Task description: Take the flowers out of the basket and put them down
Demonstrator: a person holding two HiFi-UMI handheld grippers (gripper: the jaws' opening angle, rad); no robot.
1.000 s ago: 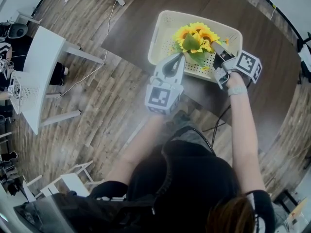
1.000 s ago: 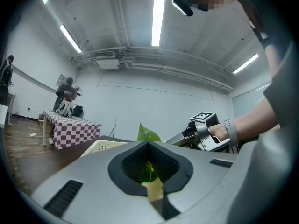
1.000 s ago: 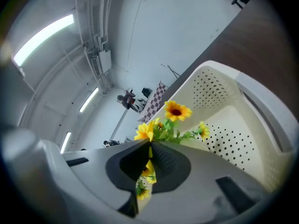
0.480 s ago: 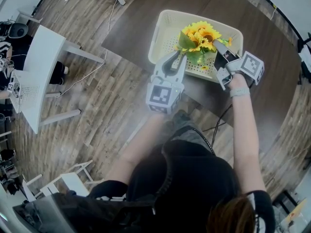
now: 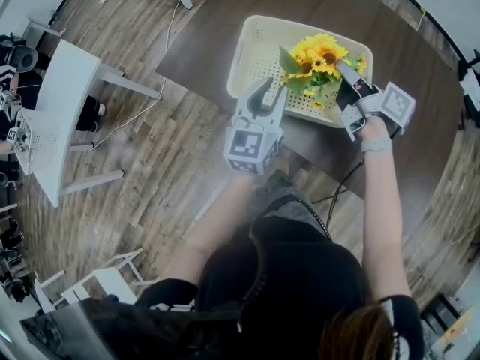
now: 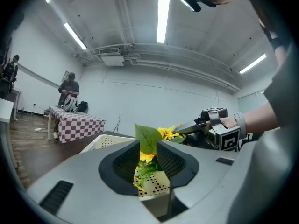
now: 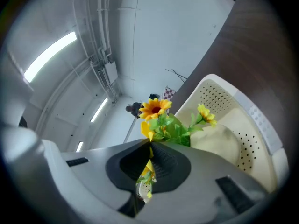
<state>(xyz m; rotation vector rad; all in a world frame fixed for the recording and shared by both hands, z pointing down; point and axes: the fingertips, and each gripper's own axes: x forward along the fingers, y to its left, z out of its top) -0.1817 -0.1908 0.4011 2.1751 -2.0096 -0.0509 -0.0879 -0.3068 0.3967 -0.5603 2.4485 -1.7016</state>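
Note:
A bunch of yellow sunflowers (image 5: pixel 319 57) with green leaves hangs over the cream perforated basket (image 5: pixel 259 47) on the dark round table. My right gripper (image 5: pixel 343 69) is shut on the bunch's stems, and the blooms (image 7: pixel 156 108) stick out past its jaws above the basket (image 7: pixel 229 111). My left gripper (image 5: pixel 271 88) sits at the basket's near rim. Its jaws have just been opening and now stand apart. In the left gripper view a leaf and blooms (image 6: pixel 161 134) show through the gap (image 6: pixel 148 146), with neither pad pressing on them. The right gripper (image 6: pixel 198 126) reaches in from the right.
The dark brown table (image 5: pixel 217 28) ends close to my body, with wood floor beyond its edge. A white table (image 5: pixel 64 88) stands at the left and a cable (image 5: pixel 150 100) lies on the floor. Far off, a person (image 6: pixel 69 91) stands by a checkered table.
The left jaws have opened and let go of the bunch. The right gripper has carried the flowers up and to the right over the basket.

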